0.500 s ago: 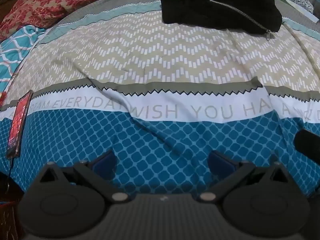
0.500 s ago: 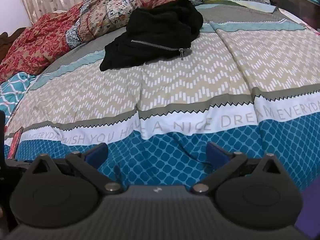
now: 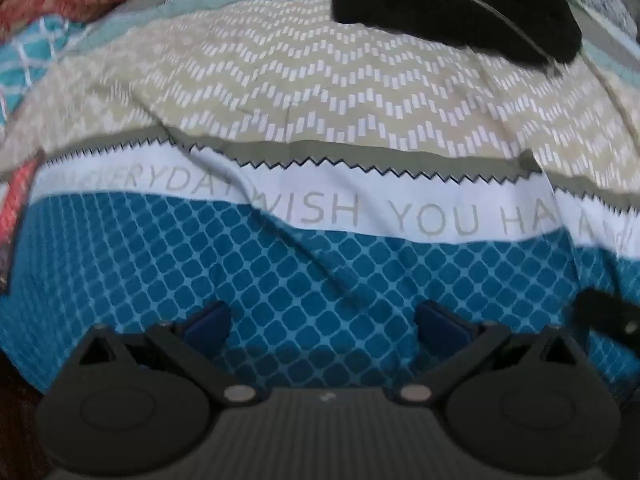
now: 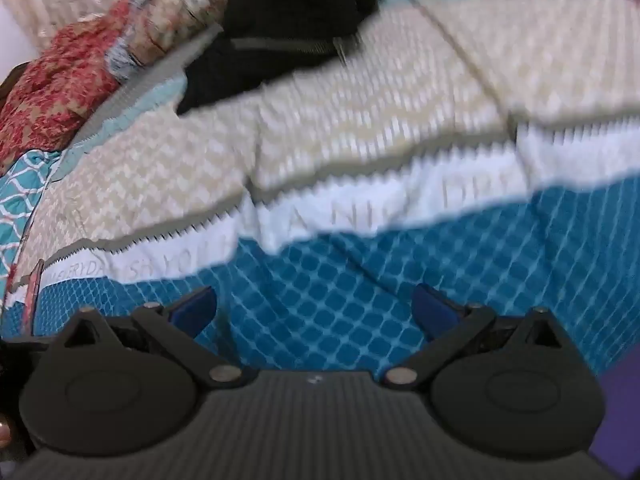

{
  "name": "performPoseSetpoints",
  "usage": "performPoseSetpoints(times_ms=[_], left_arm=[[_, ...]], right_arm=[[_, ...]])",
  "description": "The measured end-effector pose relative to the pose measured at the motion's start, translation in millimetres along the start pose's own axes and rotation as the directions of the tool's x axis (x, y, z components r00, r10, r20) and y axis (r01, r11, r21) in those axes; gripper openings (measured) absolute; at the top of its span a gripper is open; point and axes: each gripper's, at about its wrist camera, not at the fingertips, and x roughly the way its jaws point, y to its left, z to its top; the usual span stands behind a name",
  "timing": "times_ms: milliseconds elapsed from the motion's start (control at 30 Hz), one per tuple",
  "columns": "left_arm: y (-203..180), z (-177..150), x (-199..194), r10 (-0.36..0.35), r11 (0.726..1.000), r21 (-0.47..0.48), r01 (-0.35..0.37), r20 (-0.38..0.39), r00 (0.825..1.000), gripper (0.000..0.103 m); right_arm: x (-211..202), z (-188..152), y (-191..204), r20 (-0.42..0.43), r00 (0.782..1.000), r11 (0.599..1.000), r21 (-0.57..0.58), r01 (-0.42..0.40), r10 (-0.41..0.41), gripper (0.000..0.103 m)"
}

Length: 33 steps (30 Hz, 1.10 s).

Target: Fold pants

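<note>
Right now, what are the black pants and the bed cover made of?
The black pants look like thick, matte woven cloth: dull, bunched in soft folds, with a shiny zipper, probably metal. The bed cover looks like thin printed cotton, wrinkled, though blur leaves that open.

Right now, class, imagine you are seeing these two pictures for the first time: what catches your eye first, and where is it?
The black pants, crumpled with a silver zipper showing, lie at the far end of the bed on the patterned bedspread. A white band printed "WISH YOU" crosses the middle. In front, the left gripper and right gripper hover open and empty above the blue diamond pattern.
</note>
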Motion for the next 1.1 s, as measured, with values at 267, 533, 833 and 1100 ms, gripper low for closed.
performPoseSetpoints(times_ms=[267, 533, 833, 1100], left_arm=[[-2, -10, -7, -0.005, 0.999, 0.040, 0.002, 0.078, 0.997, 0.103], [45, 26, -35, -0.053, 0.998, -0.032, 0.062, 0.231, 0.971, 0.102], [77, 90, -33, -0.077, 0.989, -0.096, 0.110, 0.299, 0.951, 0.102], [65, 168, 7, -0.181, 0.973, -0.079, 0.215, 0.312, 0.933, 0.102]], right_arm=[[-6, 4, -2, 0.023, 1.000, 1.000, -0.013, -0.016, 0.016, 0.103], [-21, 72, 30, 0.243, 0.970, 0.944, -0.321, 0.077, 0.004, 0.075], [62, 207, 43, 0.407, 0.911, 0.859, -0.439, 0.263, -0.071, 0.094], [30, 204, -2, 0.408, 0.911, 0.880, -0.406, 0.247, -0.067, 0.009]])
